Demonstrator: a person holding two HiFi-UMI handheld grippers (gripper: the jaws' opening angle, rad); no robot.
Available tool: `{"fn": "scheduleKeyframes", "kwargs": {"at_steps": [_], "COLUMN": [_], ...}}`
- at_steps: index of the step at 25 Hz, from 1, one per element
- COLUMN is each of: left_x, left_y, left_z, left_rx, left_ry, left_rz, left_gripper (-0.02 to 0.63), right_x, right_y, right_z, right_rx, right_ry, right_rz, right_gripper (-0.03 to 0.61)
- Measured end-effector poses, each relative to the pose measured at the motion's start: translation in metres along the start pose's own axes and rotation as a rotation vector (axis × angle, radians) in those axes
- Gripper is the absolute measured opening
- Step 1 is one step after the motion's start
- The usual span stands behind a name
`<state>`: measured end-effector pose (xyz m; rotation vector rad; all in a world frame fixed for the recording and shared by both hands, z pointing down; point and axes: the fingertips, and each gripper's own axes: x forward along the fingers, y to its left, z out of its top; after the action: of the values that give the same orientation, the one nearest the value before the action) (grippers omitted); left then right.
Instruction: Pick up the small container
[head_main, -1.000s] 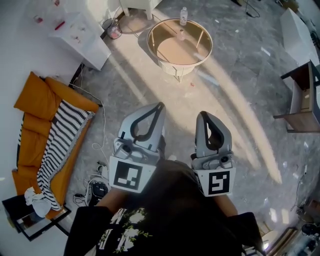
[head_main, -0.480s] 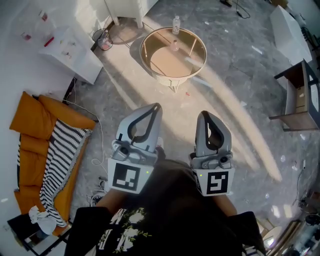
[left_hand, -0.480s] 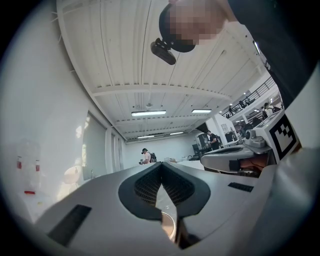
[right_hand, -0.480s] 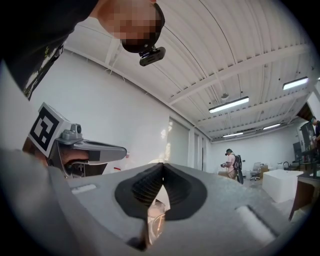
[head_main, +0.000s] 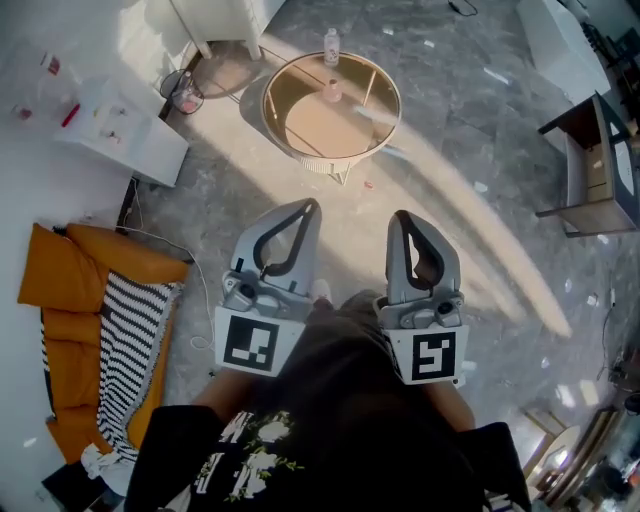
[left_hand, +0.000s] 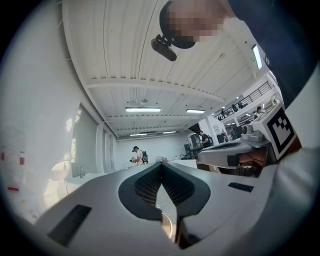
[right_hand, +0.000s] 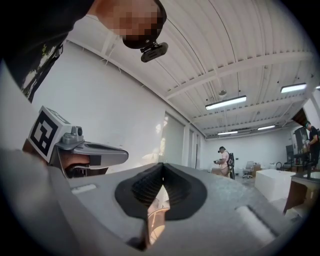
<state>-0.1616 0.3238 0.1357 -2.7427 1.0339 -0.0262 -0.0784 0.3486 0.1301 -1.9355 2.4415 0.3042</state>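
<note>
Left hand-held gripper (head_main: 309, 206) and right hand-held gripper (head_main: 400, 216) closed, empty; small container (head_main: 332, 90) on the counter (head_main: 310, 130) looks light, rigid: pinch across its sides.

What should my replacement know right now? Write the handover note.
Left claw: shut, empty, held out in front.
Right claw: shut, empty, beside it.
Small container: on the round table ahead, far beyond both claws.
Done: nothing picked up yet.
Left: reach the table, open a claw, grasp and lift the container.
</note>
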Motion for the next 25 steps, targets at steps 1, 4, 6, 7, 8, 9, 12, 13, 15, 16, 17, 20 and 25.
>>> {"fn": "scheduleKeyframes", "kwargs": {"at_steps": [1,4,6,7,8,9,12,13,15,16,17,20,25], "left_x": [0.004,0.015,0.023,0.026,0.028,0.031,0.044,0.05,0.063,0.07,0.078,0.108,0.158], "left_y": [-0.002,-0.009,-0.008,-0.007,-0.005,-0.005,-0.005,-0.006,-0.007,-0.007,-0.008,-0.012,-0.016], "left_z": [-0.004,0.0,0.001,0.0,-0.002,-0.004,-0.005,-0.005,-0.005,-0.006,-0.006,-0.003,0.004], "left_rx": [-0.018,-0.017,-0.01,-0.016,-0.022,-0.023,-0.02,-0.017,-0.007,-0.008,-0.011,-0.012,-0.005], "left_ry": [0.007,-0.001,-0.003,0.003,0.01,0.017,0.033,0.036,0.041,0.045,0.05,0.053,0.057], "left_rz": [-0.007,-0.028,-0.027,-0.02,-0.01,0.001,0.035,0.046,0.07,0.085,0.103,0.148,0.21], "left_gripper": [0.012,0.012,0.012,0.012,0.012,0.012,0.012,0.012,0.012,0.012,0.012,0.012,0.012], "right_x": [-0.001,-0.003,0.004,0.008,0.012,0.016,0.027,0.031,0.038,0.043,0.047,0.06,0.084], "right_y": [-0.001,-0.007,-0.01,-0.01,-0.011,-0.013,-0.027,-0.032,-0.043,-0.05,-0.057,-0.083,-0.129], "right_z": [-0.006,-0.018,-0.019,-0.019,-0.019,-0.02,-0.024,-0.024,-0.025,-0.027,-0.029,-0.032,-0.034], "right_rx": [0.015,0.029,0.035,0.041,0.048,0.053,0.062,0.062,0.059,0.062,0.067,0.065,0.072], "right_ry": [0.017,0.052,0.049,0.041,0.033,0.027,0.021,0.017,0.006,0.005,0.006,0.011,-0.002], "right_rz": [-0.006,-0.007,0.015,0.029,0.043,0.056,0.097,0.11,0.137,0.152,0.169,0.225,0.295], "right_gripper": [-0.005,-0.005,-0.005,-0.005,-0.005,-0.005,-0.005,-0.005,-0.005,-0.005,-0.005,-0.005,-0.005]}}
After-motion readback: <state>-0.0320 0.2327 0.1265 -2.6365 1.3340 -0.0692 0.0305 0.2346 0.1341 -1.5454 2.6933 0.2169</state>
